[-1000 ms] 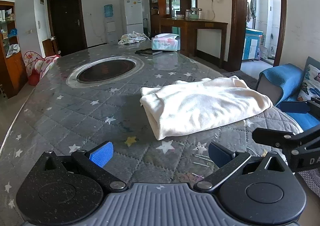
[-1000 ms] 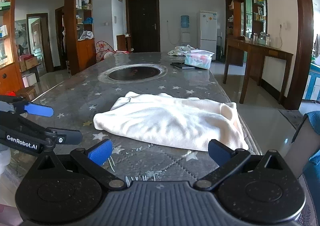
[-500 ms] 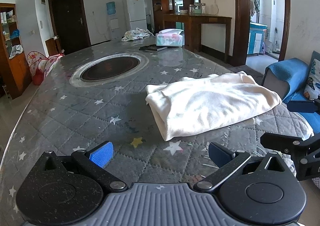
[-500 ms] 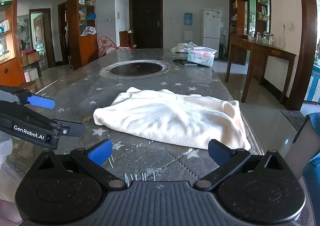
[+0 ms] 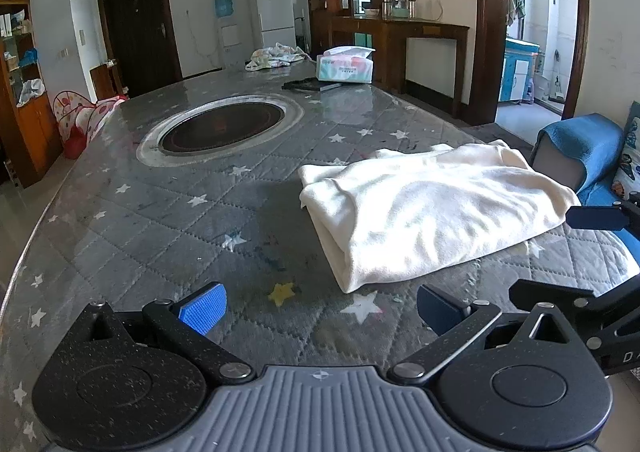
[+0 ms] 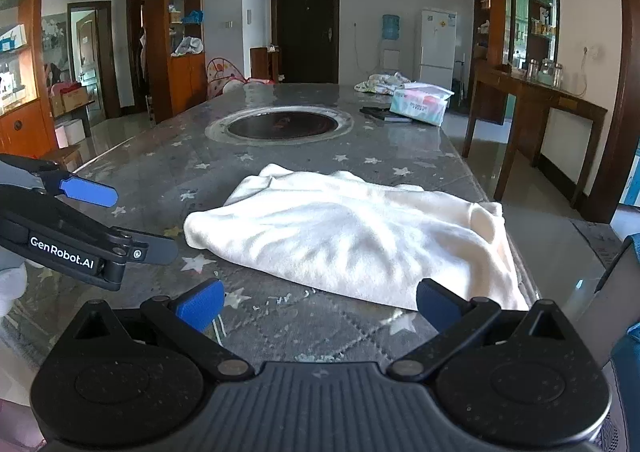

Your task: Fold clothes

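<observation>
A cream-white garment lies folded over on the grey star-patterned table cover, near the table's near right corner. In the right wrist view the same garment spreads just ahead of my fingers. My left gripper is open and empty, hovering short of the garment's folded left edge. My right gripper is also open with nothing in it, just before the garment's near edge. The left gripper shows from the side at the left of the right wrist view, fingers spread.
A round dark inset sits mid-table. At the far end lie a tissue pack, a dark flat object and a crumpled cloth. A blue chair stands right of the table. A wooden side table stands by the right wall.
Both grippers have drifted a little so the garment sits slightly farther right and closer in the views. Both stay open; the garment has not moved.
</observation>
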Demonstrator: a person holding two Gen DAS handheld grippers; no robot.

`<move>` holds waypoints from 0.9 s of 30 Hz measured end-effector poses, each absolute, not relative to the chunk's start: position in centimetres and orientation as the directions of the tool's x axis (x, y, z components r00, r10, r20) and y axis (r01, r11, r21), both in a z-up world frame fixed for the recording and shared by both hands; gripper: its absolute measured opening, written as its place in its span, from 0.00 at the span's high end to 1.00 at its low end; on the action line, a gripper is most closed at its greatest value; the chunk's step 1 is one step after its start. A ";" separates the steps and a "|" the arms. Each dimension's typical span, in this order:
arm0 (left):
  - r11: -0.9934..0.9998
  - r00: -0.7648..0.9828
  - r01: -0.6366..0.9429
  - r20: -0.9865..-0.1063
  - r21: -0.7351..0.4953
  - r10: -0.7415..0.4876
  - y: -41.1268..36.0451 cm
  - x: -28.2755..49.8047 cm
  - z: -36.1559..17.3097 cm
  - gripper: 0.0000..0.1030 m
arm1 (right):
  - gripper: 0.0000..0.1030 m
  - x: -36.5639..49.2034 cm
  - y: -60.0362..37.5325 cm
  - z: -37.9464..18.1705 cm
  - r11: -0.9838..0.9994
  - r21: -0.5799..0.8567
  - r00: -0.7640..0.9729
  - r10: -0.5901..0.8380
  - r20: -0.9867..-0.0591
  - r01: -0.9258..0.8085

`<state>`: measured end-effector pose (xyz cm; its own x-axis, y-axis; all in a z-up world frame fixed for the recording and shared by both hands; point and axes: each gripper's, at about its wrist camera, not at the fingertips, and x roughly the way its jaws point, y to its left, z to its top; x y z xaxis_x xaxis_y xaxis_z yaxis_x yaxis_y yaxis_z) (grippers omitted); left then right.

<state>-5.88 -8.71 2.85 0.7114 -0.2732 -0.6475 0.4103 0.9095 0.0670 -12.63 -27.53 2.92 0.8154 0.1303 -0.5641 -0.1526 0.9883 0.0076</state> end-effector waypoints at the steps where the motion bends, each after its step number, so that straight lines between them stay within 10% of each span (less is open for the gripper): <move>1: 0.909 0.710 0.410 -0.650 0.066 -0.273 -8.7 -5.7 2.8 0.00 | 0.00 -12.4 -27.6 2.8 0.988 0.011 0.812 0.132 -0.569 -0.153; 27: 0.921 0.702 0.388 -0.653 0.015 -0.285 -8.6 -4.3 2.8 0.00 | 0.00 -10.2 -27.9 2.2 0.991 0.062 0.791 0.135 -0.597 -0.122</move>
